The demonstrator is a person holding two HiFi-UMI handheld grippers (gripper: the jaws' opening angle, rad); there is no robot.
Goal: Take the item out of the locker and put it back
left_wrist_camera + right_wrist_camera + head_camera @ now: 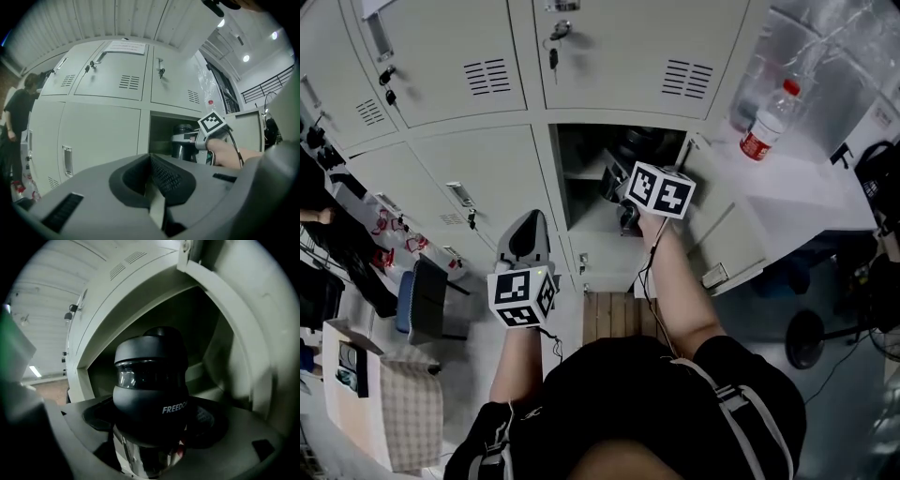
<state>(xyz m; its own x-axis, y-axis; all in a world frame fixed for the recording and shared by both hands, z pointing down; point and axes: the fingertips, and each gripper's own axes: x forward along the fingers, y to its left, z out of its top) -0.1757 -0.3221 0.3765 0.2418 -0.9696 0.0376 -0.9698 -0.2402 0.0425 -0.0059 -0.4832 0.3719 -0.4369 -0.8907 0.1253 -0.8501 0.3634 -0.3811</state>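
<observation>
A black bottle [151, 390] with a dark domed lid and the print "FREEDO" stands between the jaws of my right gripper [152, 446], which is shut on its body. In the head view the right gripper [625, 202] reaches into the open locker [581, 202] in the middle row. The left gripper view shows the bottle [180, 143] upright in the locker opening, with the right gripper's marker cube [213, 123] beside it. My left gripper [526, 240] hangs in front of the closed locker door to the left. Its pads [165, 177] meet with nothing between them.
The open locker's door [727, 220] swings out to the right. A clear plastic bottle with a red label [766, 124] stands on a white surface at the right. Keys hang in the upper locker doors [554, 47]. A chair [424, 300] and a person [16, 110] are at the left.
</observation>
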